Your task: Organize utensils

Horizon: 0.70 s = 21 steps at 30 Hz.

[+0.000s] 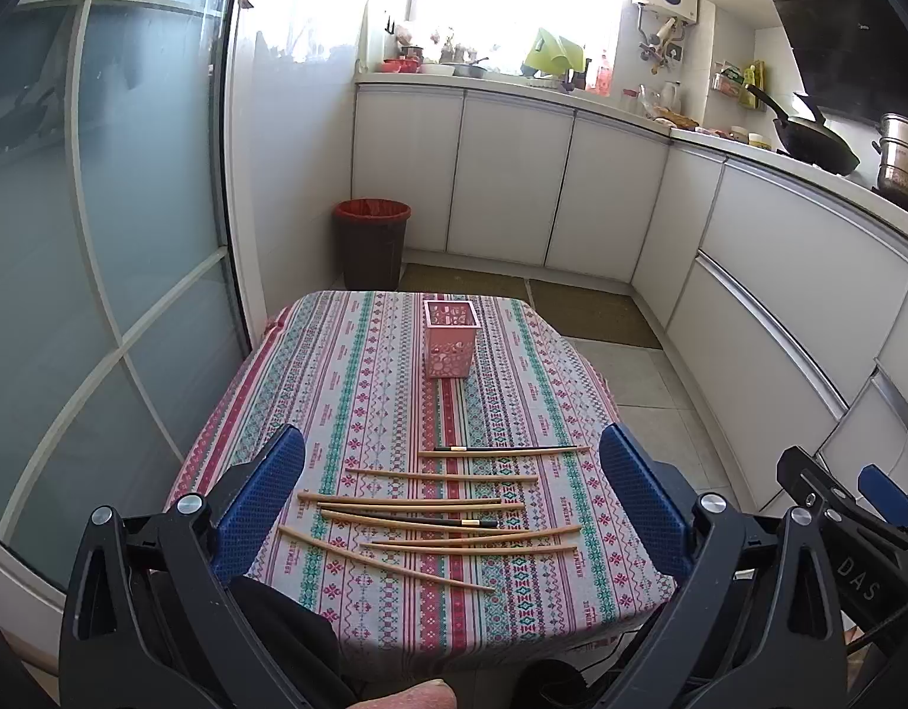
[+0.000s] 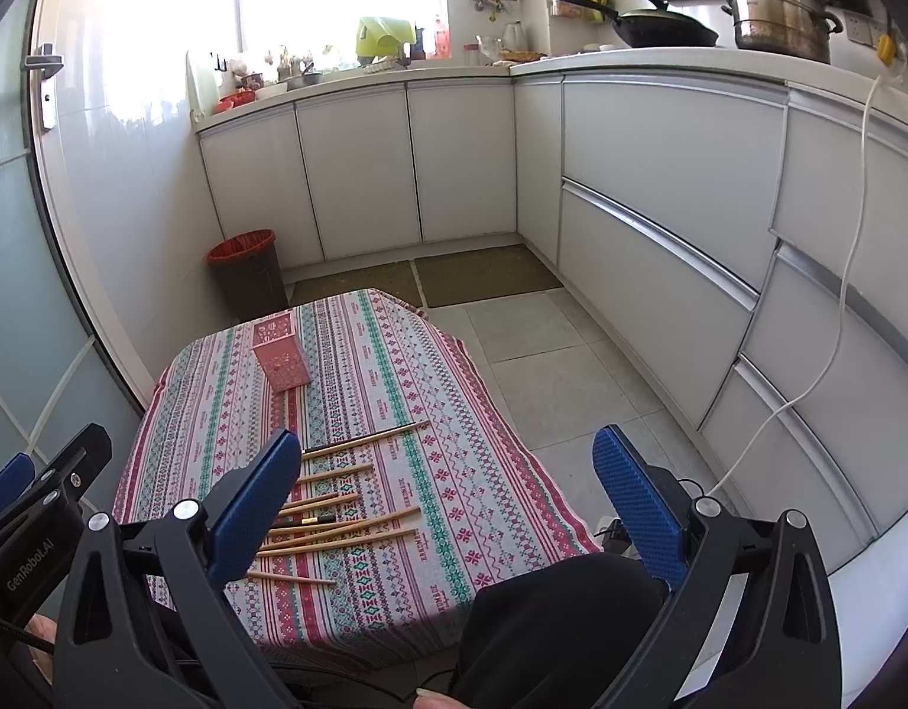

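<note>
The thin wooden chopsticks (image 1: 448, 511) lie side by side, some crossing, on the near part of the worktop with the striped patterned cloth (image 1: 347, 390). The pink square metal holder with little holes (image 1: 450, 347) stands upright farther back, well apart from them, and looks empty. The left hand-held gripper (image 1: 451, 505) hangs above the sticks with its blue pads spread wide, holding nothing. The right hand-held gripper (image 2: 448, 508) is also wide and empty. A good first grab is one stick by its middle, so it stays level.
</note>
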Motion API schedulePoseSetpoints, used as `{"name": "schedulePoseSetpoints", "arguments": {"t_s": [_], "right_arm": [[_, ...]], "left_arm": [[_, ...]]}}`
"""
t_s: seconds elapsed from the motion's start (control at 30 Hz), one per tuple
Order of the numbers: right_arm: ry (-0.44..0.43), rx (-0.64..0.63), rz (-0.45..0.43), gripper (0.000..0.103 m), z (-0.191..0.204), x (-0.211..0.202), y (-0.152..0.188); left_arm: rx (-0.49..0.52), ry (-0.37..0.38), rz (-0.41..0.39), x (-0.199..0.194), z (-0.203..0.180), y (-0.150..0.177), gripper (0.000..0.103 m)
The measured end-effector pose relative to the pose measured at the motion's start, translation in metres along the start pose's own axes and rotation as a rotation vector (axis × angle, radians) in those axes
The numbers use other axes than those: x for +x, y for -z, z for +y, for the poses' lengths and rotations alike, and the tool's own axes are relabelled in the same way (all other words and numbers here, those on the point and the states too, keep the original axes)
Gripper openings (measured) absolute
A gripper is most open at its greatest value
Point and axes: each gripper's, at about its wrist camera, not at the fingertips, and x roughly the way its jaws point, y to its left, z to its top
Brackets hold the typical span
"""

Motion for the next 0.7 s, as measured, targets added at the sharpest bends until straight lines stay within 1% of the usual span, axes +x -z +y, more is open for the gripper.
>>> {"name": "schedulePoseSetpoints", "arguments": {"t_s": [0.7], "right_arm": [[0.005, -0.001, 0.017, 0.096, -0.0014, 0.0046, -0.0016]], "left_arm": [[-0.006, -0.001, 0.02, 0.0058, 0.0017, 0.0017, 0.096]]}}
